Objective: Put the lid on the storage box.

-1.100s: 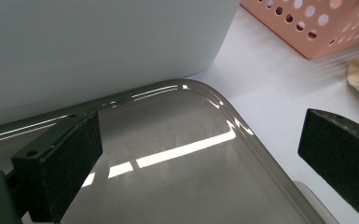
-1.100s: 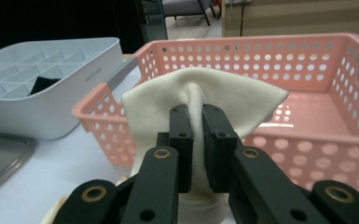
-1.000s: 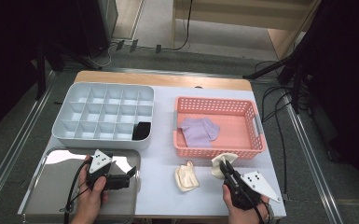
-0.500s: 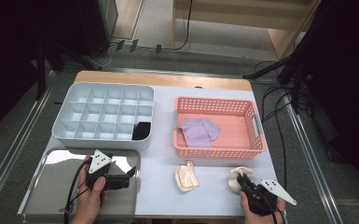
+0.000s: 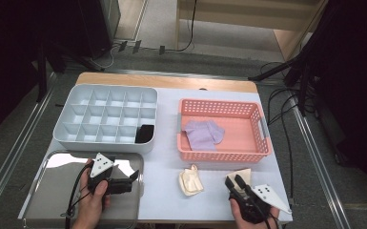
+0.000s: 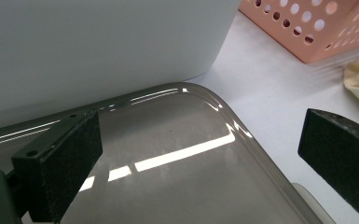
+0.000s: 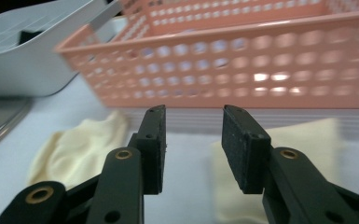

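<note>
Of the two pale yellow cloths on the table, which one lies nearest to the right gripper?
The flat cloth just ahead of the right gripper, close to the pink basket. The crumpled cloth lies farther left.

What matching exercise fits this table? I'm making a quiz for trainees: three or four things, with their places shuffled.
Things:
1. lilac cloth
2. small black item
3. left gripper
4. crumpled cream cloth

Places:
A. over the metal tray
B. on the white tabletop, before the basket
C. in the pink basket
D. in a compartment of the grey organiser

Pairs: 1-C, 2-D, 3-A, 4-B
</note>
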`<control>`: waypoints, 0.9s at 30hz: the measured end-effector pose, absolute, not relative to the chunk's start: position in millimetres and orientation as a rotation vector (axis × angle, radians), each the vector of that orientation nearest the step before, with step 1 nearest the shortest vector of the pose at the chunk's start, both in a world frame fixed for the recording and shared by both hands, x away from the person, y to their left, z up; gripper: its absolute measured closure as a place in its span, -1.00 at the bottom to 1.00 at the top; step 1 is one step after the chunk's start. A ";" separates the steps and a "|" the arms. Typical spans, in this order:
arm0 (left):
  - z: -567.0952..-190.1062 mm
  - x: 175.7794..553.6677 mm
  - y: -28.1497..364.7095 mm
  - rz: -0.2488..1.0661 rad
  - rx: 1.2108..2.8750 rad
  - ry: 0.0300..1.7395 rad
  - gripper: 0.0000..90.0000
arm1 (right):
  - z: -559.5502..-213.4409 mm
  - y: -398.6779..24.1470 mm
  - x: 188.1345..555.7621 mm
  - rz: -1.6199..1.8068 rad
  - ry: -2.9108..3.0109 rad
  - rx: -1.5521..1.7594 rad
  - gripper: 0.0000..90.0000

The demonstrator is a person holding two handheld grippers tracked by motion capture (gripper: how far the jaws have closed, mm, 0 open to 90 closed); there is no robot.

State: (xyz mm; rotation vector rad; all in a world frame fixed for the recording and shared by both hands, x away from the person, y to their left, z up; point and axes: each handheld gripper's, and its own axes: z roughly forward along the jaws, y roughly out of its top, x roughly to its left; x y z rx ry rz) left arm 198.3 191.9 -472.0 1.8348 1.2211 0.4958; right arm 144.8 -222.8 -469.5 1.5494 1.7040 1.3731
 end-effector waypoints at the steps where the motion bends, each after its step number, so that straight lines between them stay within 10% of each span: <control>1: -472.0 198.3 191.9 0.496 1.835 1.221 -1.00 | -469.5 -222.8 144.8 1.373 1.704 1.549 0.36; 27: -459.5 192.9 180.4 0.514 1.862 1.177 -1.00 | -497.6 -145.4 155.1 1.335 2.064 1.518 0.86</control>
